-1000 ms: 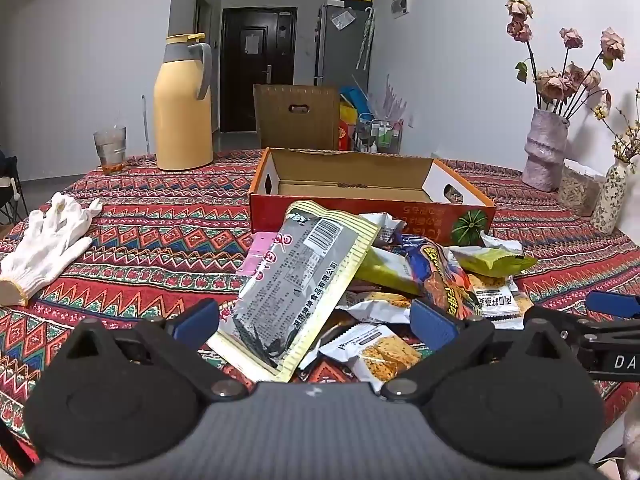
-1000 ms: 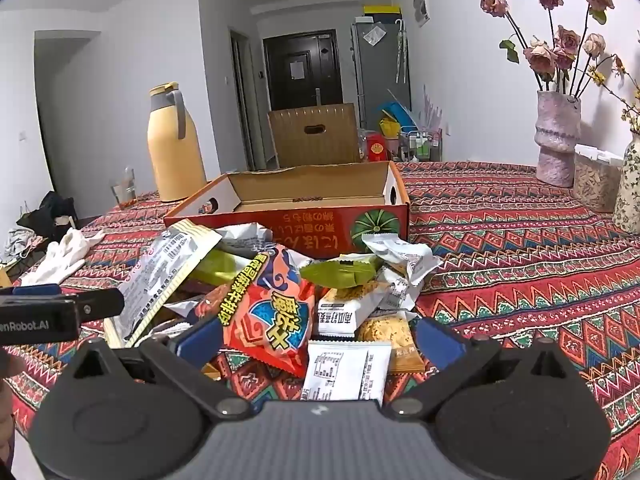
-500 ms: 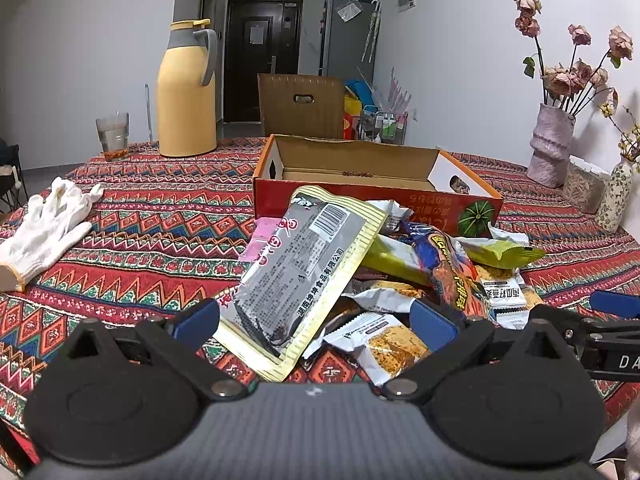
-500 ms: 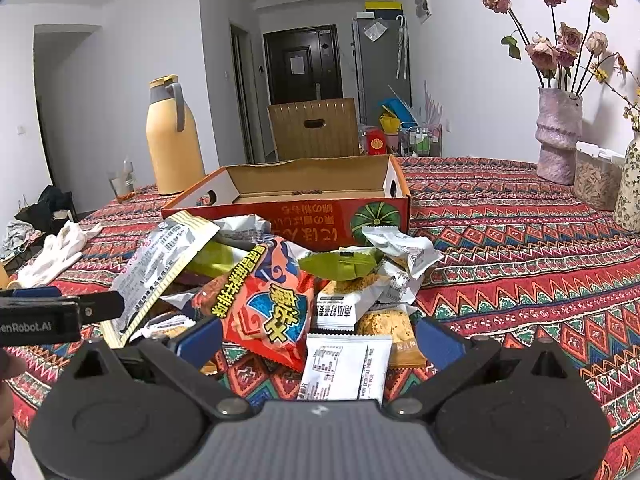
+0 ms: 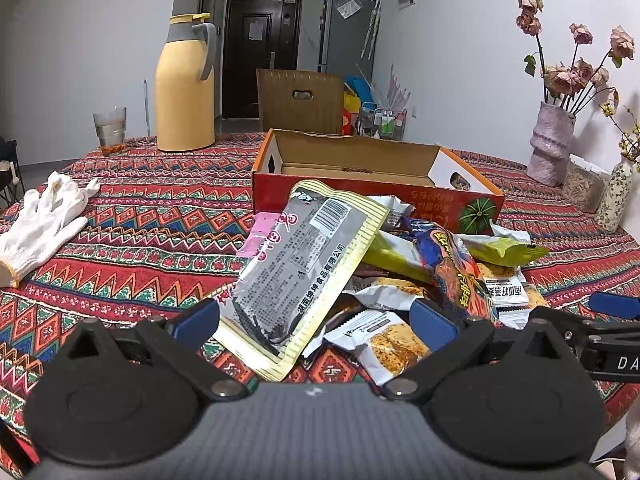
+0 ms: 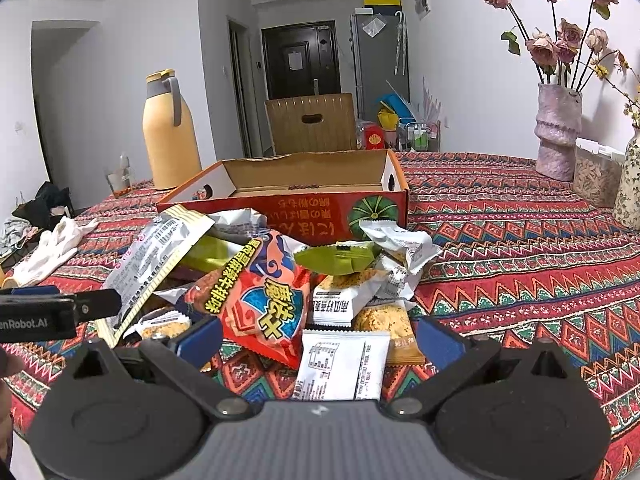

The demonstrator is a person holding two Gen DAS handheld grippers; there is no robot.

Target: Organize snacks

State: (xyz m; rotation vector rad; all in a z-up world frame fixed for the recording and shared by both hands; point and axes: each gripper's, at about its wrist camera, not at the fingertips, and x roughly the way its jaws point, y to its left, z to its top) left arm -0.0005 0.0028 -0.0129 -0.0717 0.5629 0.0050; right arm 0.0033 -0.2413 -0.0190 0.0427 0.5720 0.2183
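On your far left a limp white knit glove (image 5: 38, 226) lay on the woven, zigzag-patterned cloth of the tabletop (image 5: 152, 240), with a clear glass (image 5: 110, 130) and a smooth, tall yellow jug (image 5: 182, 88) behind it. Your left tongs (image 5: 316, 322) stood wide open over the near edge of the snack heap, gripping nothing; between their blue tips lay the long, flat, glossy grey packet with a cream ribbed border (image 5: 304, 272) and a small crinkled white wrapper showing a golden crispy square (image 5: 380, 340). Only that left view showed the pink packet (image 5: 260, 236) tucked under the grey one. Beyond the heap and just touching it sat the shallow open cardboard box (image 5: 372, 196), red outside with a green pumpkin print, plain brown inside and holding no snacks. Your right tongs (image 6: 320, 340) were likewise spread wide and empty, straddling a puffy red-orange foil bag with yellow lettering (image 6: 260, 300) and a flat white sachet with printed tables (image 6: 344, 364); this view gave the bag's full front, which the left view caught only edge-on. A matte olive-green wrapper (image 6: 336, 258) lay across the top of the pile. At far right a rough, lumpy lilac vase (image 6: 558, 132) held dried pink roses (image 6: 560, 40).
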